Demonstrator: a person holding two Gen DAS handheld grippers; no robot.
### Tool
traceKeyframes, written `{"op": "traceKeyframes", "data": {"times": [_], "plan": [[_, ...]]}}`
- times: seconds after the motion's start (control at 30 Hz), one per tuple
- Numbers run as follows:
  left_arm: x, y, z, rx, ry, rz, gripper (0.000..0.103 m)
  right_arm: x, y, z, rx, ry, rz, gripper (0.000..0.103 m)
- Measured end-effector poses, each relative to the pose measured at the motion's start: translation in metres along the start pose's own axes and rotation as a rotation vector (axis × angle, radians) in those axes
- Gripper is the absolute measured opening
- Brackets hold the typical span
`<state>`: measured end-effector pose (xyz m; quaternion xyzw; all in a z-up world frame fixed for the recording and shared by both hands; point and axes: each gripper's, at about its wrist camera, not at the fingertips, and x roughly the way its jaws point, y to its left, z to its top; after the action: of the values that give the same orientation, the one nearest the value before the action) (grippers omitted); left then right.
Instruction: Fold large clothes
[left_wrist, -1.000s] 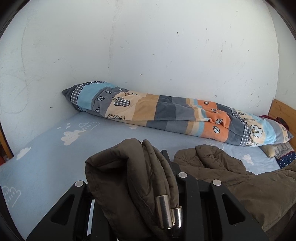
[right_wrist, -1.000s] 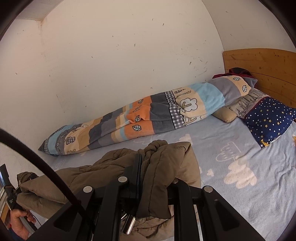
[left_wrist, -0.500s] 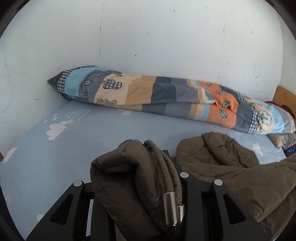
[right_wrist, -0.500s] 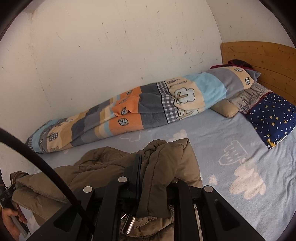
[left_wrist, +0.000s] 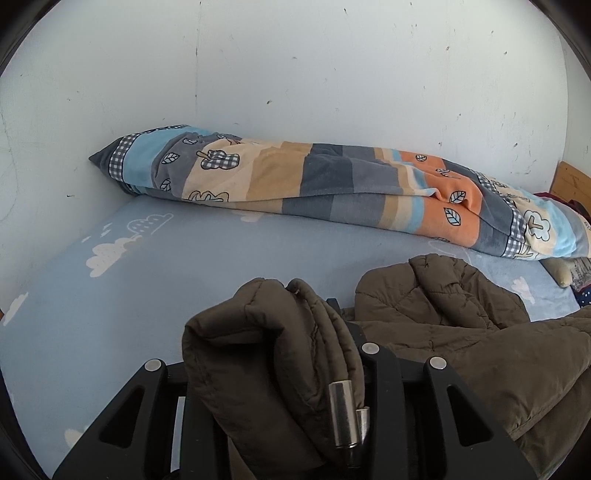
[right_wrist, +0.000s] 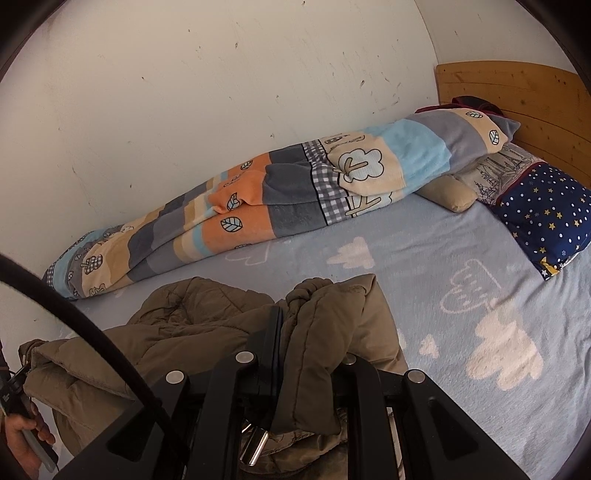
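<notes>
Olive-brown padded jacket (left_wrist: 461, 332) lies bunched on the pale blue cloud-print bedsheet (left_wrist: 155, 280), its bulk at 3 to 5 o'clock in the left wrist view and at 7 to 9 o'clock in the right wrist view. Left gripper (left_wrist: 317, 332) pinches a thick folded edge of the jacket, fabric heaped over and between its black fingers; two metal cord ends dangle at 6 o'clock. Right gripper (right_wrist: 306, 332) is likewise clamped on a bunched jacket edge, cloth draped across both fingers. Rolled striped fleece blanket (right_wrist: 280, 195) with leaf and tree prints lies along the white wall at 12 o'clock, well apart from the jacket. Navy star-print pillow (right_wrist: 543, 218) sits at 3 o'clock beside the wooden headboard (right_wrist: 517, 92). A hand (right_wrist: 22, 443) shows at 8 o'clock. No readable writing or brand marks anywhere; blanket lettering is too distorted to read.
</notes>
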<state>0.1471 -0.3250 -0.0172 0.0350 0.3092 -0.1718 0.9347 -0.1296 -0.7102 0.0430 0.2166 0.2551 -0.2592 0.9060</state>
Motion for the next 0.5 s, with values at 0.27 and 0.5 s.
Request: {"op": "traceKeyframes", "data": {"times": [0.27, 0.5], "plan": [[0.012, -0.003, 0.007, 0.001, 0.019, 0.008, 0.034, 0.015, -0.003, 0.002, 0.015, 0.029, -0.004, 0.014], [0.050, -0.013, 0.018, 0.020, 0.095, 0.032, 0.037, 0.051, -0.009, 0.017, 0.065, 0.104, -0.005, 0.014]]}}
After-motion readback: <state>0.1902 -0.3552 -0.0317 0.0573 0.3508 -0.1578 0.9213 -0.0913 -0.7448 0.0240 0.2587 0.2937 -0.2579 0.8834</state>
